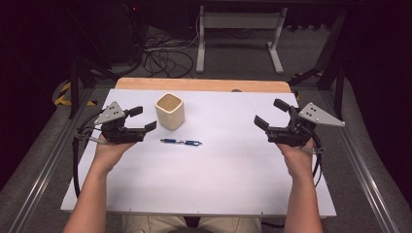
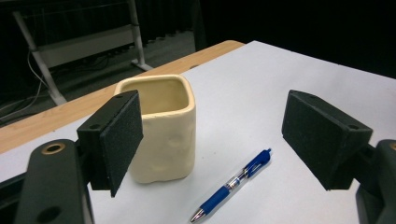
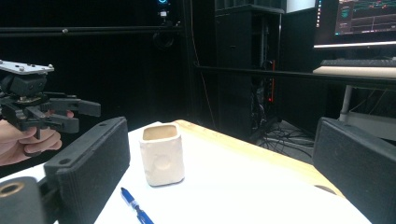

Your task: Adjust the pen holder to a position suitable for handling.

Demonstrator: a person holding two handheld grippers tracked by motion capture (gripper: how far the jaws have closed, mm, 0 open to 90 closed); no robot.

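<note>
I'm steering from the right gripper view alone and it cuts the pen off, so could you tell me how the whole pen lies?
Observer: In the high view the pen lies flat on the white table, just in front of the cup and apart from it.
Operator: Thank you. Which end is the tip?
Observer: The left gripper view shows the metal tip pointing toward that camera, clip end away.
Operator: And is my right gripper close to it?
Observer: No, from above it is held far out at the table's right side, fingers apart, nothing between them.
Operator: Is the cup empty?
Observer: From above, I see nothing inside it.
</note>
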